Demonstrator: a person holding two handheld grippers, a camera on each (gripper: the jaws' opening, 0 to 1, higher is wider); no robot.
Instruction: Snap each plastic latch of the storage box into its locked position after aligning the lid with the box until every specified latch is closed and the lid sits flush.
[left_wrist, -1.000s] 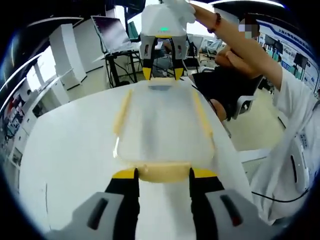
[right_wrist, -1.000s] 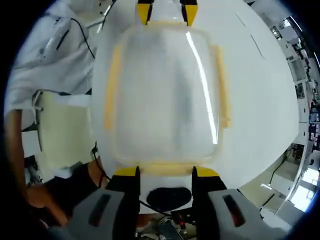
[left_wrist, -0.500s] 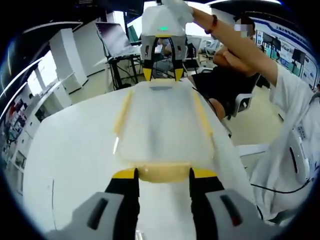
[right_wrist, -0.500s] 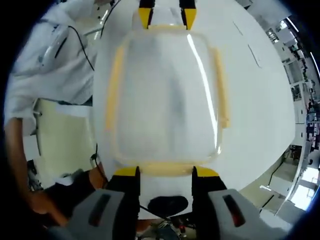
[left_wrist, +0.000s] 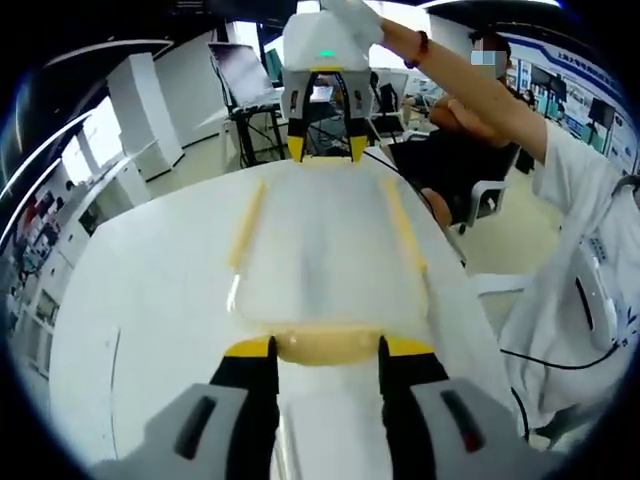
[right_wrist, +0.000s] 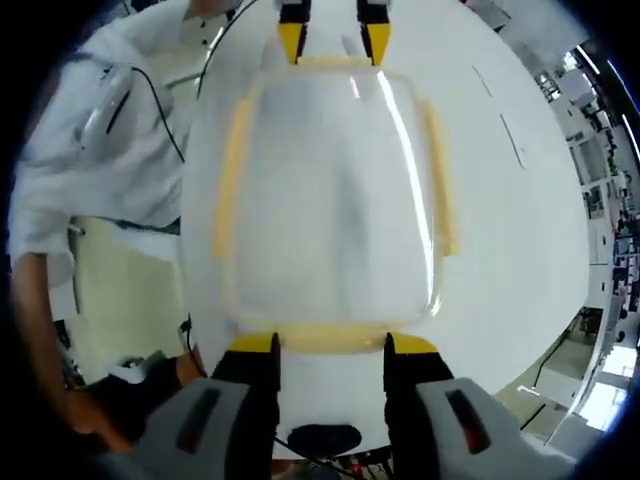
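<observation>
Here one lidded box (left_wrist: 325, 250), four yellow latches (right_wrist: 227, 170), two grippers (left_wrist: 327, 346).

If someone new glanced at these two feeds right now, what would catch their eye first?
Probably the translucent storage box with its yellow latches, lying on the white table. The left tongs sit at its near end latch and the right tongs at the far end, jaws apart.

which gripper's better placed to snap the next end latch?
Roughly even; left by a hair. The left gripper straddles the yellow end latch nearest it, jaws open. The right gripper straddles the opposite end latch of the storage box the same way.
</observation>
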